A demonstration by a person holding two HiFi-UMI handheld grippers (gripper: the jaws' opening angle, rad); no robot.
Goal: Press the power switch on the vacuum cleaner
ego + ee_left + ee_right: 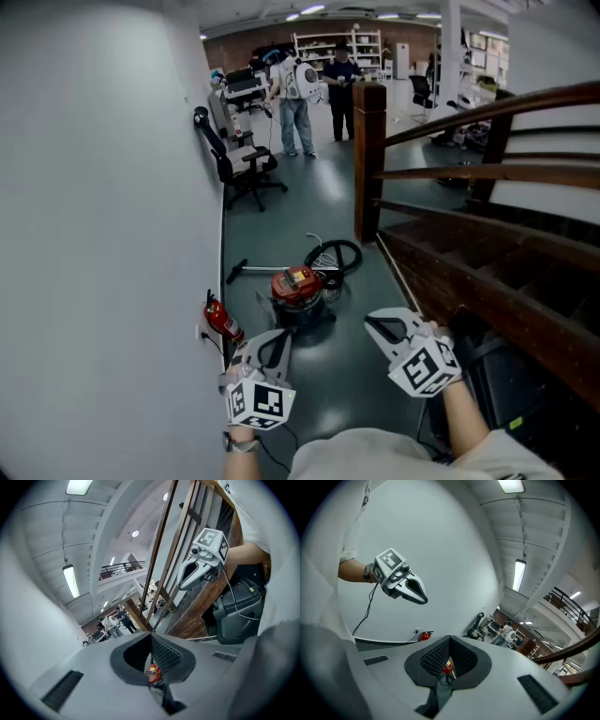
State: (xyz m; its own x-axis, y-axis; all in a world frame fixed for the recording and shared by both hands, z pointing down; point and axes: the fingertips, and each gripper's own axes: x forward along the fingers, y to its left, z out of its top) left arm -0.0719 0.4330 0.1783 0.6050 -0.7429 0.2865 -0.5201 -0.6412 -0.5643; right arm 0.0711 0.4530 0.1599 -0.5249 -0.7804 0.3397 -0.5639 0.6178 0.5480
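Both grippers hover above the grey floor (309, 202), side by side and apart; the left gripper (278, 336) has its jaws closed tip to tip on nothing; the right gripper (375, 326) is likewise pressed together and empty; the red vacuum cleaner (296, 285) stands on the floor ahead of them, untouched, between the fire extinguisher (223, 322) by the white wall (94, 234) and the wooden stair railing (469, 178).

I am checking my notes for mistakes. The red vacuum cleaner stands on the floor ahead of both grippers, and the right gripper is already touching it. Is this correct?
Not fully. The red vacuum cleaner stands on the floor ahead of the left gripper and the right gripper, but the right one is not touching it: the head view shows floor between them.
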